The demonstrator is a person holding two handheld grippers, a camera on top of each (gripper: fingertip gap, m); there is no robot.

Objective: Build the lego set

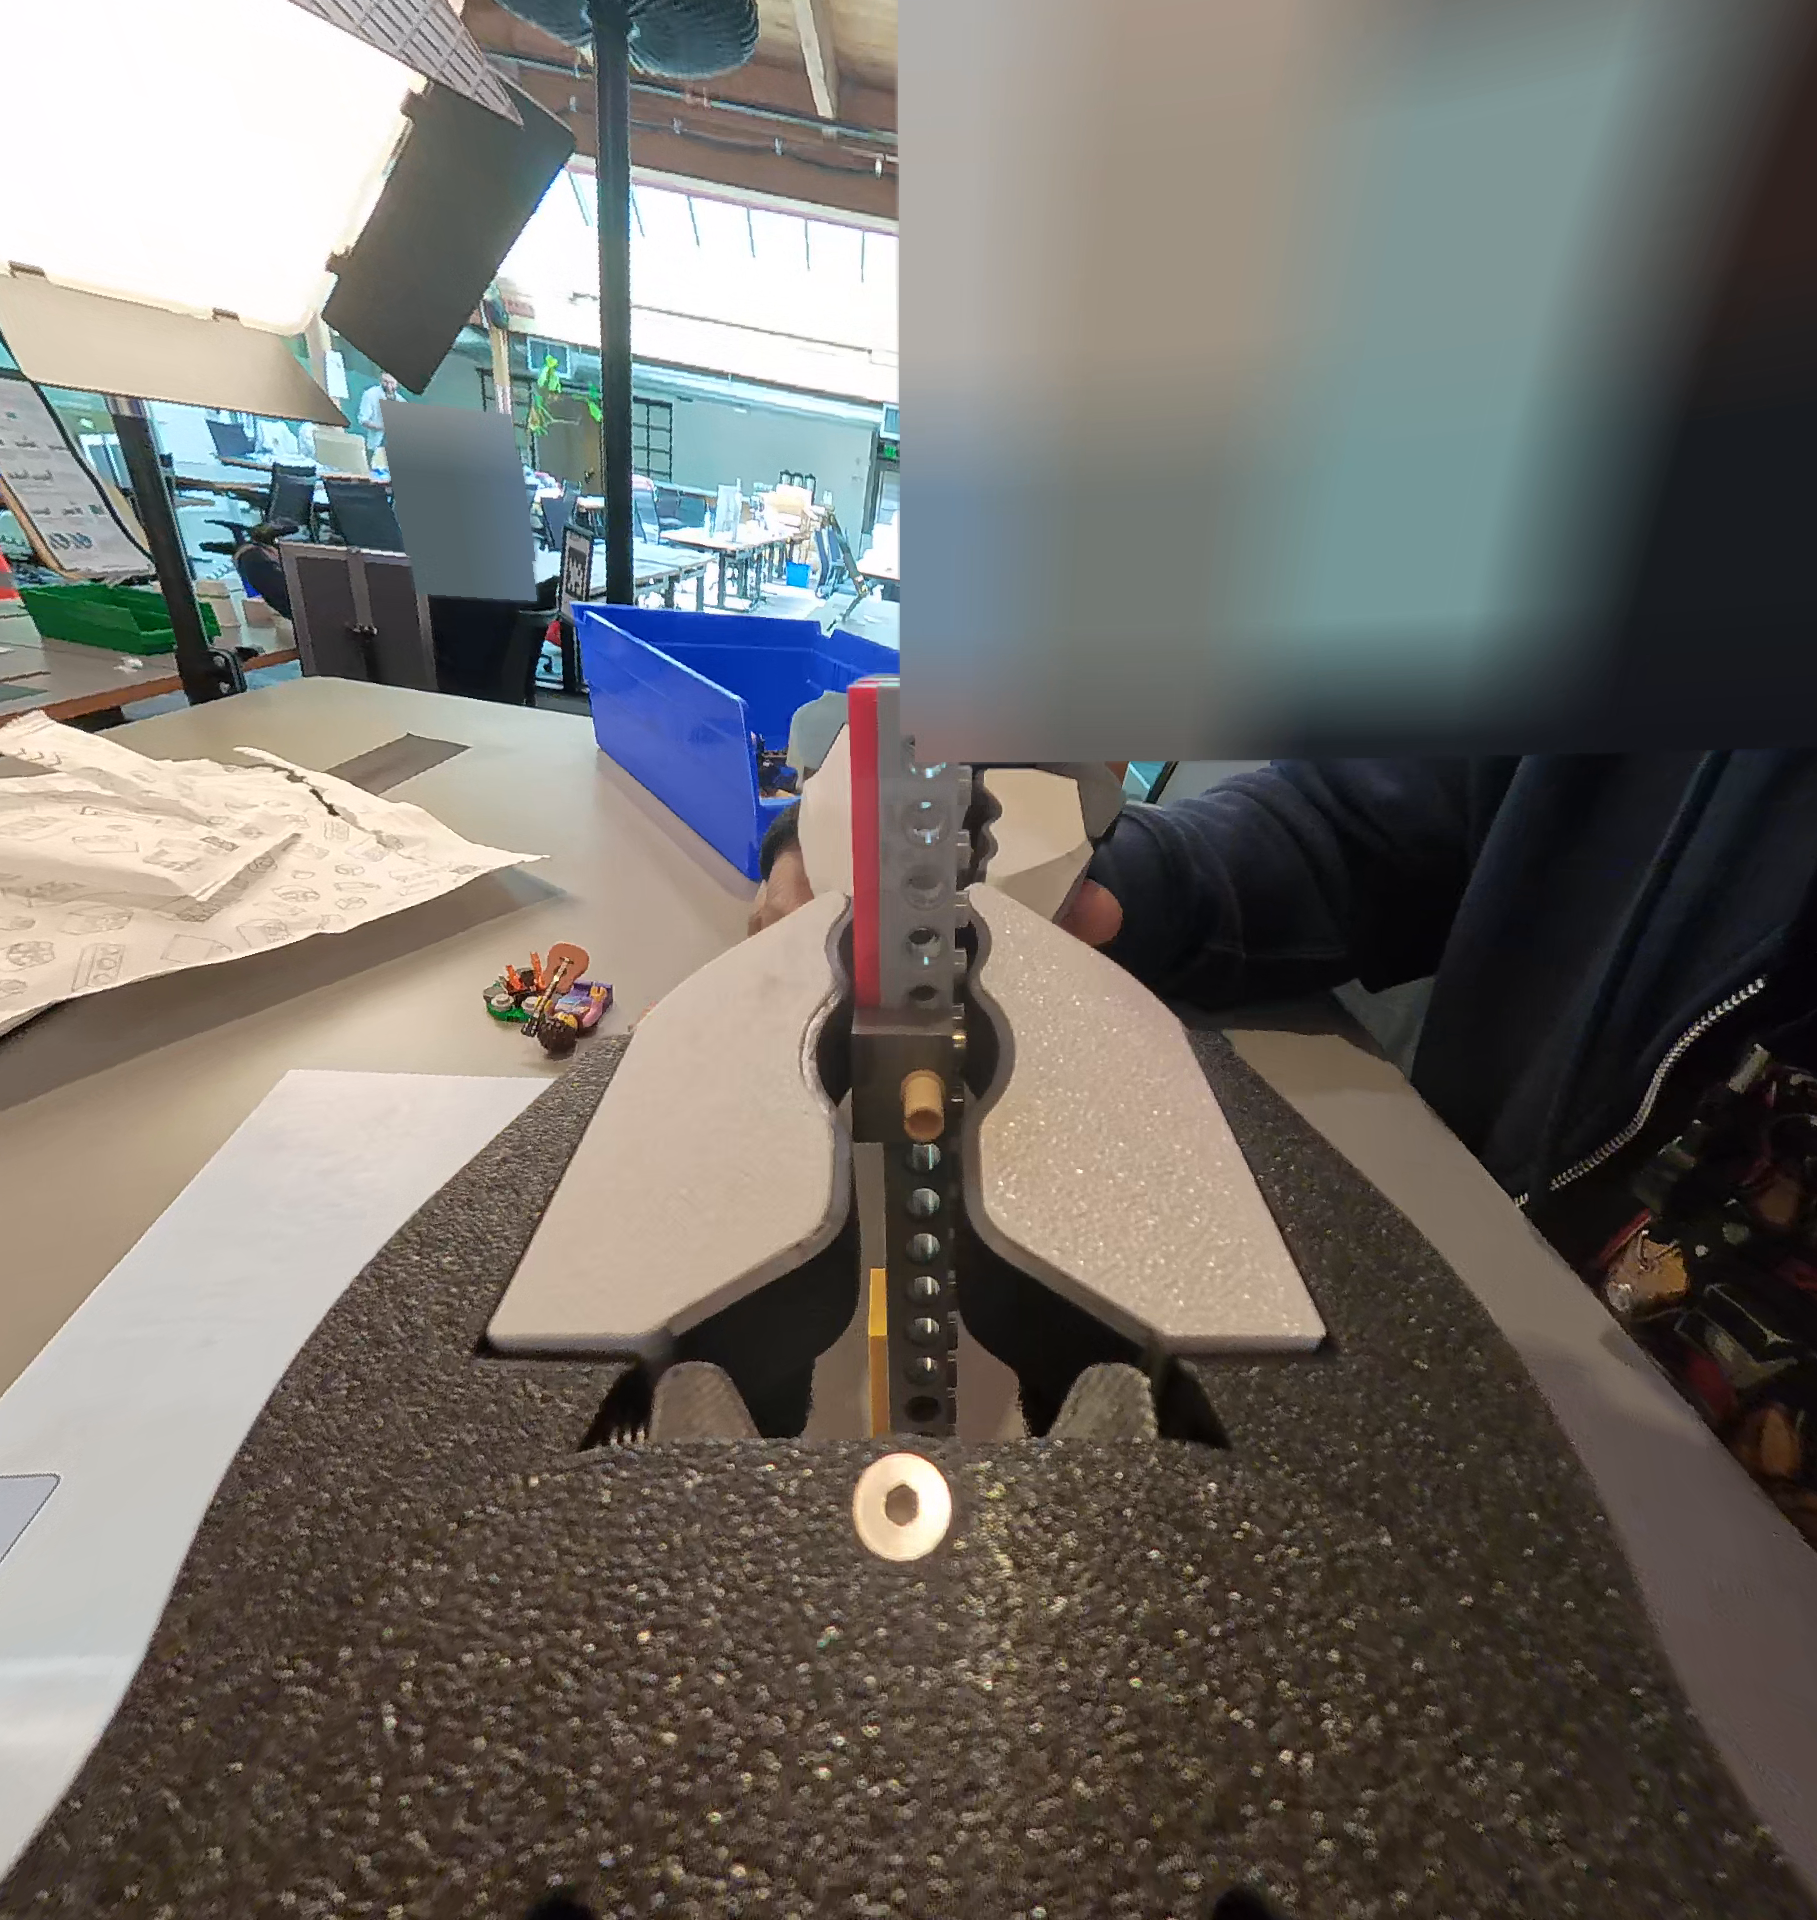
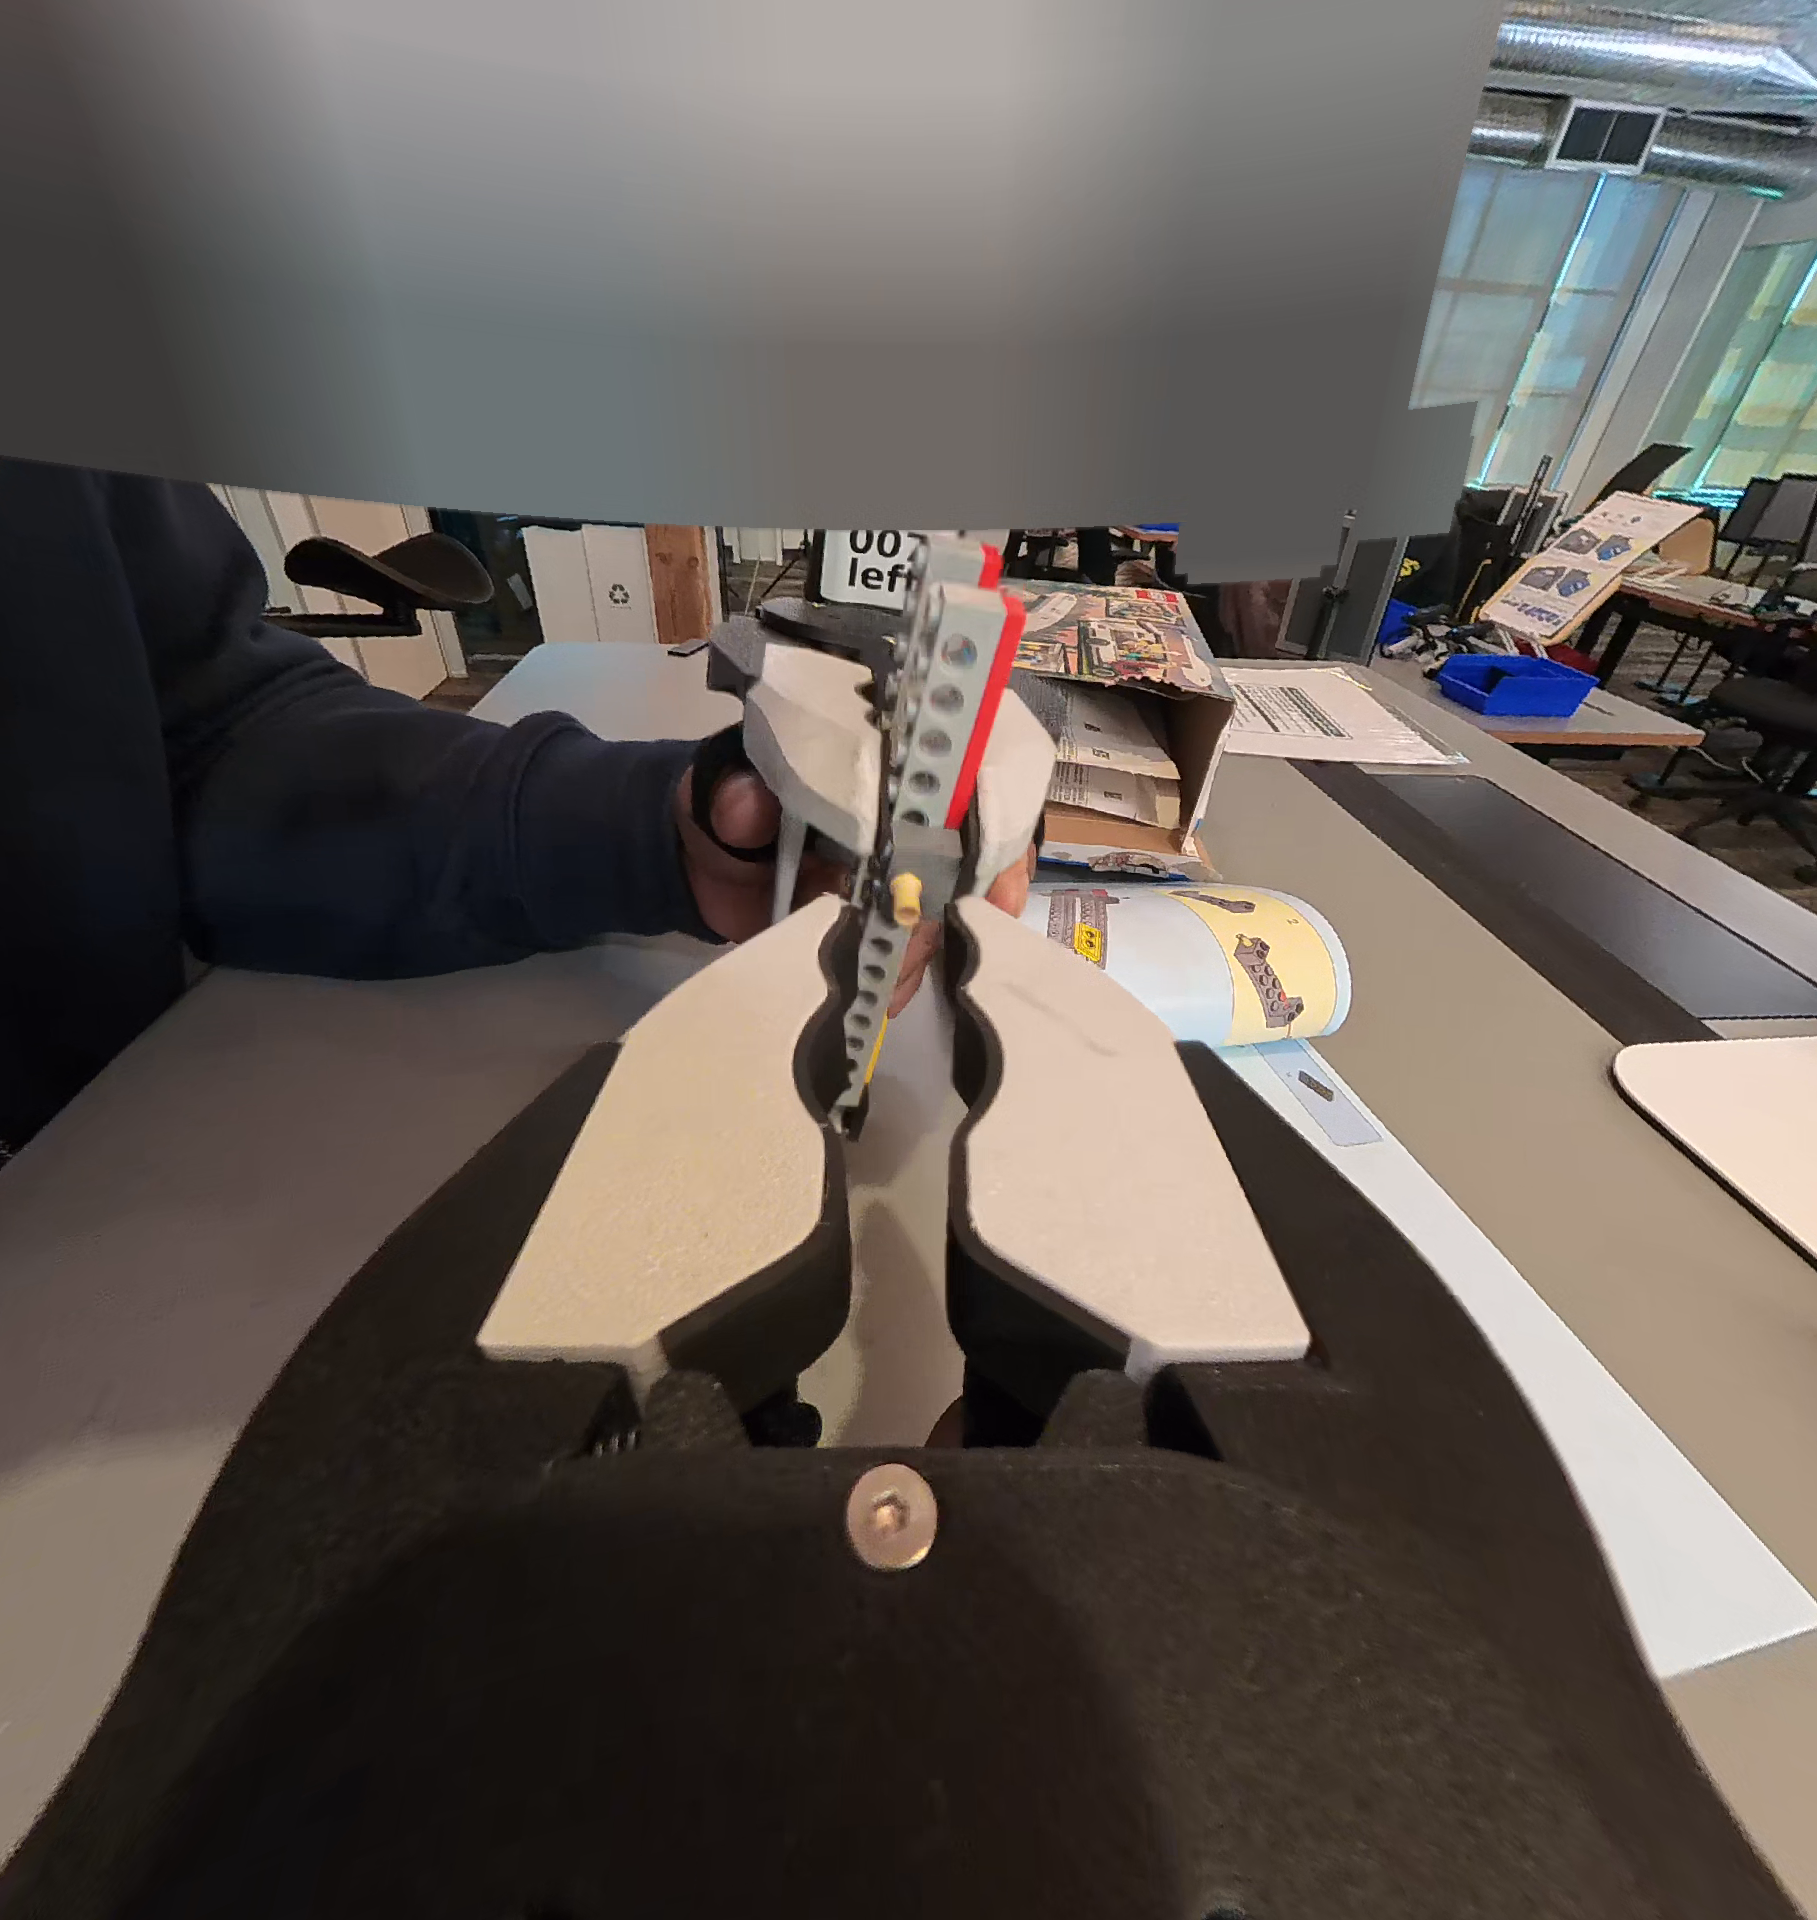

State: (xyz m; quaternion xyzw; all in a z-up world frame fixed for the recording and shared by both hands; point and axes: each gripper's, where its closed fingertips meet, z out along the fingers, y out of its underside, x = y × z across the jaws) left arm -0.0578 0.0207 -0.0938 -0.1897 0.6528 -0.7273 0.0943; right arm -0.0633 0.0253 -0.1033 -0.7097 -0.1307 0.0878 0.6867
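Open workshop, grey table point(image 2: 364, 1091): left gripper point(image 1: 909, 935) clamps an upright grey-red-black brick beam assembly point(image 1: 919, 904) steady above the instruction booklet point(image 2: 1226, 961), right gripper point(image 2: 893, 925) slack, unclenched around its lower end.

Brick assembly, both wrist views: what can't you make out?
- Grey-and-red holed brick assembly: top end, both views, under the blur patch.
- Blue plastic bin: contents, left wrist view, behind its wall.
- Small colourful brick pile: pieces too small, left wrist view.
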